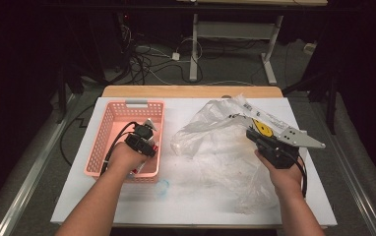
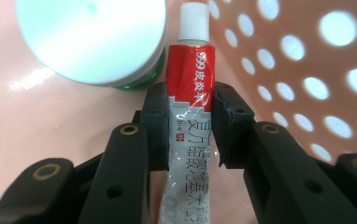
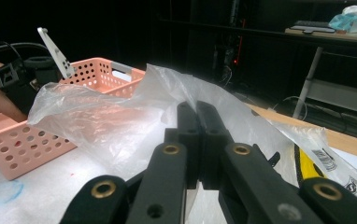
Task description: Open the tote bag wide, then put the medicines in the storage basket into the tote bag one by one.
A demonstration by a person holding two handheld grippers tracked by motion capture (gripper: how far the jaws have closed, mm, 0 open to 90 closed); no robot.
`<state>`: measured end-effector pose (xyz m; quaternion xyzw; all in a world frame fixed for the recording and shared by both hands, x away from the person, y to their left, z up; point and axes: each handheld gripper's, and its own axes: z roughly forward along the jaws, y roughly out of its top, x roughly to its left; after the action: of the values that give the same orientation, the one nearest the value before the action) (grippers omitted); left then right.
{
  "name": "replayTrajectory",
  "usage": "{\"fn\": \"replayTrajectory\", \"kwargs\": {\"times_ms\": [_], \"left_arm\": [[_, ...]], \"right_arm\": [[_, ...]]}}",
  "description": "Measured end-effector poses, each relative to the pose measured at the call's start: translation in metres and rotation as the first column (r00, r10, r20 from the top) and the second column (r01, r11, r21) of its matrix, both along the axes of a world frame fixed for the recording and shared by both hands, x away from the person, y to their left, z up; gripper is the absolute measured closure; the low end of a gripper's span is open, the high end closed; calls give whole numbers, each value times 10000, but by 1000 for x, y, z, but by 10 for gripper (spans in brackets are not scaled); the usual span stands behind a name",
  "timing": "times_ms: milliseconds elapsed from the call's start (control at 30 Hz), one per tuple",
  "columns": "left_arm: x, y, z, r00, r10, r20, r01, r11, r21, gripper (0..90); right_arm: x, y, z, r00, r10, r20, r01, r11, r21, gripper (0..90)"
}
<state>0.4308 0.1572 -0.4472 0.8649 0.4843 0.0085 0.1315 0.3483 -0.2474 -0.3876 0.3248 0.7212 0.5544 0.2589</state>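
A pink perforated basket (image 1: 108, 123) stands on the left of the white table. My left gripper (image 1: 144, 147) reaches down into it. In the left gripper view its jaws (image 2: 189, 100) are shut on a red and silver ointment tube (image 2: 189, 79) with a white cap, pads against both sides. A white-lidded green jar (image 2: 90, 37) lies just beside the tube. My right gripper (image 1: 237, 118) is shut on the edge of a clear plastic bag (image 1: 210, 142) and holds it raised. In the right gripper view the jaws (image 3: 196, 107) meet with the bag (image 3: 106, 121) draped ahead.
A small bluish clear disc (image 1: 162, 187) lies on the table in front of the basket. The table's bare white top (image 1: 201, 201) runs along the near edge. In the right gripper view the basket (image 3: 27, 144) sits left with the other hand's gripper (image 3: 22, 79) over it.
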Motion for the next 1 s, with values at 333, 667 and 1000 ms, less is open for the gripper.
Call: {"fn": "replayTrajectory", "kwargs": {"times_ms": [333, 667, 1000], "left_arm": [[-7, 4, 11, 9986, 60, 522, -42, 9994, -344, 676], [-19, 3, 24, 9885, 40, 1513, 60, 9978, -656, 677], [-32, 14, 31, 9687, 451, 2441, -139, 9917, -1281, 678]], "right_arm": [[0, 1, 0, 10000, 25, -15, -25, 10000, 58, 900], [-2, 0, -1, 10000, 39, 37, -39, 10000, -34, 900], [-2, 1, 0, 9999, 90, 71, -90, 10000, 10, 900]]}}
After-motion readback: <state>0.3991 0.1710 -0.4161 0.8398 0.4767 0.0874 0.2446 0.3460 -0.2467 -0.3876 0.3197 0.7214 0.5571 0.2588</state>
